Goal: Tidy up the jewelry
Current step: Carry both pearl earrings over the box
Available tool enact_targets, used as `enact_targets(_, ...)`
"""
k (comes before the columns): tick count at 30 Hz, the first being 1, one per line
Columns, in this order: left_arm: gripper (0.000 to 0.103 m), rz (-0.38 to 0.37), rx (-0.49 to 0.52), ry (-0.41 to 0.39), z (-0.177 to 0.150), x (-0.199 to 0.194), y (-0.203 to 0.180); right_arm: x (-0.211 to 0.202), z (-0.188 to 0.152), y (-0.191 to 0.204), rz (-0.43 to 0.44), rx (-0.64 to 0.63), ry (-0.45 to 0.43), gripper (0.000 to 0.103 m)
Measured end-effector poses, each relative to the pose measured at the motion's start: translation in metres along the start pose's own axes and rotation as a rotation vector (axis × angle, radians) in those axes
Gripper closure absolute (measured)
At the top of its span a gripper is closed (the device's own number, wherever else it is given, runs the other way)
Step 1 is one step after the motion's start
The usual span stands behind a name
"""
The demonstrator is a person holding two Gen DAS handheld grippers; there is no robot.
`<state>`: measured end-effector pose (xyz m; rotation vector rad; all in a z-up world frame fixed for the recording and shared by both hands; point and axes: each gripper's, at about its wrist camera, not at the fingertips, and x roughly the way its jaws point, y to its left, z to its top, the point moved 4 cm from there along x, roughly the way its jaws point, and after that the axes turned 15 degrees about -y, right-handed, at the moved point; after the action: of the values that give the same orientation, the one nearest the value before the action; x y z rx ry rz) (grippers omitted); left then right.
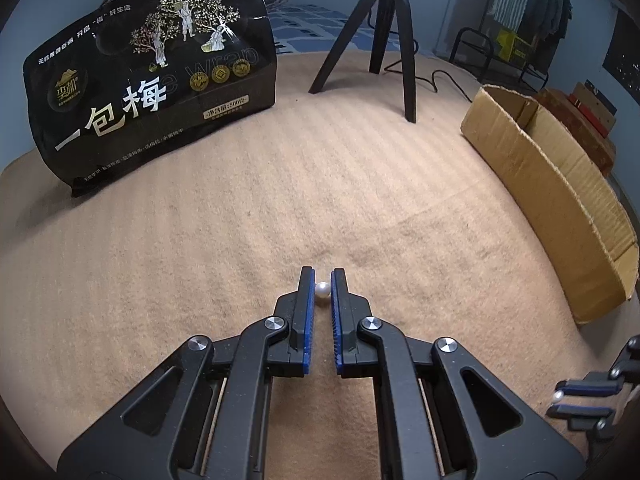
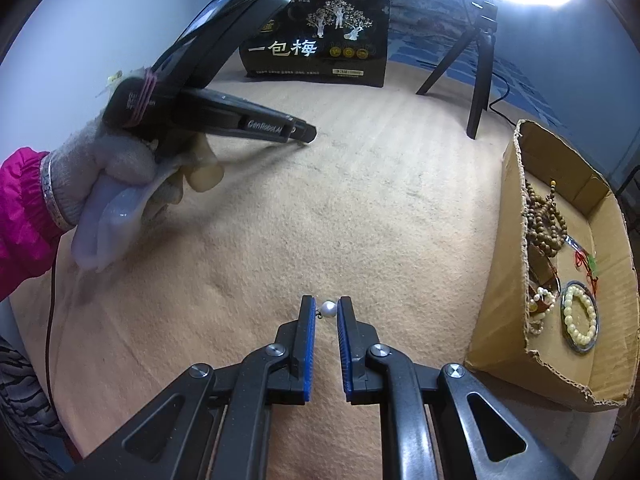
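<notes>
My left gripper (image 1: 322, 278) is shut on a small white pearl (image 1: 322, 290), held between its blue pads just above the tan blanket. My right gripper (image 2: 325, 307) is shut on a pearl earring (image 2: 328, 309) with a small metal link on its left side. The right gripper also shows at the lower right of the left wrist view (image 1: 560, 400), with its pearl (image 1: 558, 396) between the fingertips. The left gripper shows in the right wrist view (image 2: 308, 133), held in a gloved hand, its tips side-on. A cardboard box (image 2: 510, 216) at the right holds bead bracelets and necklaces.
A black snack bag (image 1: 152, 80) stands at the back left. A black tripod (image 1: 394, 32) stands at the back centre with a cable trailing right. The cardboard box (image 1: 560, 184) lies along the right edge of the tan blanket (image 1: 280, 200).
</notes>
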<state>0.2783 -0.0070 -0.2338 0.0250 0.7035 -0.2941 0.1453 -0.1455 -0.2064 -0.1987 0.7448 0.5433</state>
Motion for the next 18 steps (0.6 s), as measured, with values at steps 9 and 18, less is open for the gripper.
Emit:
enact_targets(9,0.097,-0.002,-0.072,-0.065,0.025,-0.039,0.02,-0.02,0.016,-0.008,0.0,0.028,-0.06,0.094)
enact_targets(18,0.097,-0.026,-0.073,-0.138,0.05,-0.085,0.006,-0.046,0.037,-0.033,-0.05,0.057,-0.145,0.094)
